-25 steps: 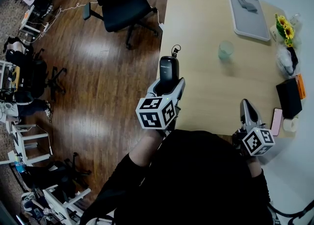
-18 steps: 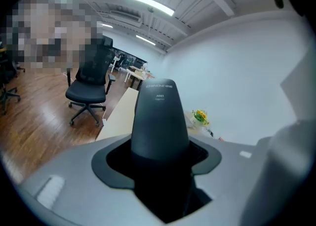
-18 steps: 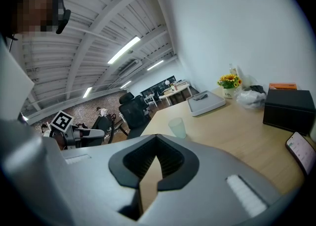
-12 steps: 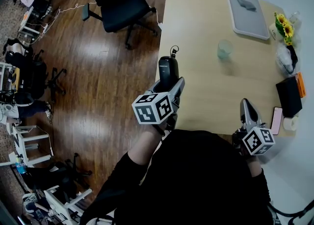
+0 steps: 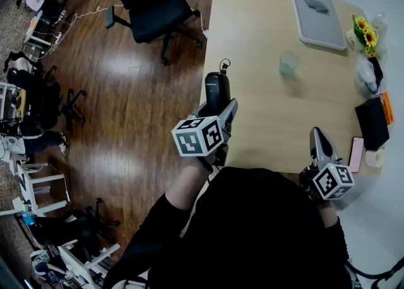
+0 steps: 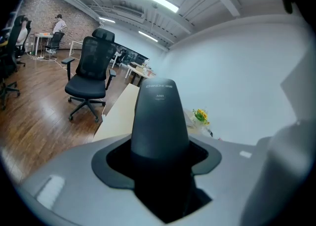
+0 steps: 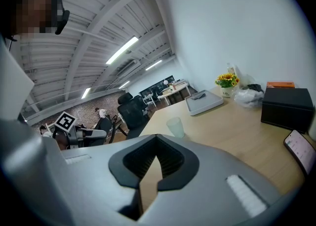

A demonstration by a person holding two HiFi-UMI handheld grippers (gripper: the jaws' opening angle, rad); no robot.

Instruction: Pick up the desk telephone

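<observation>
At centre of the head view, left gripper (image 5: 218,110): jaws are clamped on a black telephone handset (image 5: 216,89), which is seen over the left edge of a wooden table (image 5: 265,123); the handset's coiled cord (image 5: 225,65) shows at its far end. At lower right, right gripper (image 5: 317,139): jaws are drawn together, with nothing held. Also noted on the table: translucent cup (image 5: 290,64), grey tray (image 5: 319,19), sunflowers (image 5: 365,32), black box (image 5: 371,123), smartphone (image 5: 356,155). At upper left, an office chair (image 5: 151,4) is seen.
</observation>
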